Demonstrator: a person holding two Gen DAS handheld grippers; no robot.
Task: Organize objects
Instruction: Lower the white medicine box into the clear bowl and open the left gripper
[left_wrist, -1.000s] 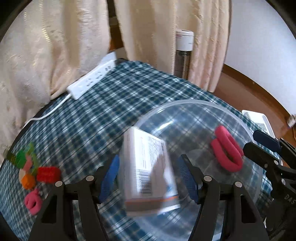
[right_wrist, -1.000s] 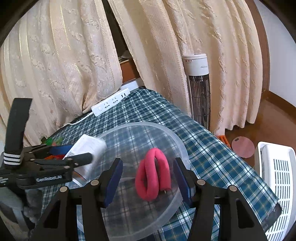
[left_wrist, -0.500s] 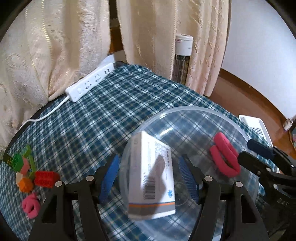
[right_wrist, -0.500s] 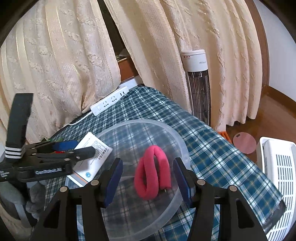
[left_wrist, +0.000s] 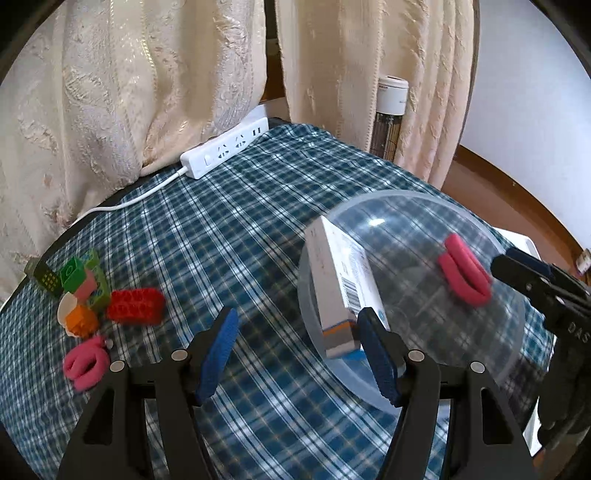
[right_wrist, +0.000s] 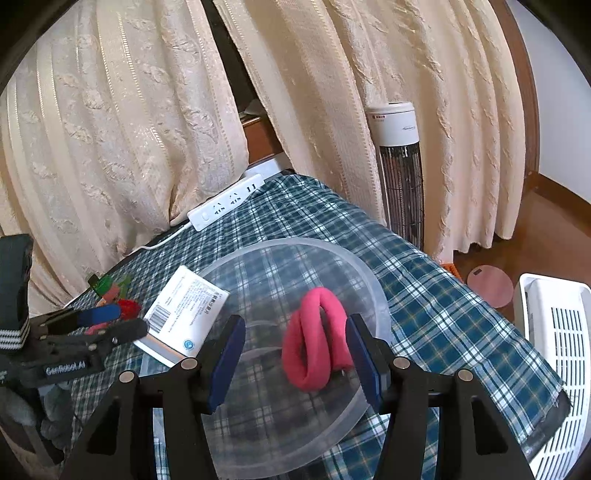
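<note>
- Left wrist view: I count one clear bowl (left_wrist: 413, 291), one white box (left_wrist: 341, 280), one red hair band (left_wrist: 463, 275) in the bowl, one pink hair band (left_wrist: 85, 362) on the desk (left_wrist: 229, 236), one power strip (left_wrist: 225, 152), and a heap of toy blocks (left_wrist: 96, 295) I can't count reliably.
- My left tool (left_wrist: 299, 354) gapes wide, empty; a second ago the box sat between its fingers, now it leans tilted on the bowl's near-left rim, and the tool has swung left.
- My right tool's tip (left_wrist: 524, 269) is cut off at the edge.
- Right wrist view: one bowl (right_wrist: 295, 325), one red band (right_wrist: 316, 350), one box (right_wrist: 184, 314).
- My right tool (right_wrist: 295, 360) hovers spread wide, holding nothing, the band framed between its fingers, unchanged.
- Blocks (right_wrist: 114, 295) are mostly hidden behind the left tool (right_wrist: 110, 321).
</note>
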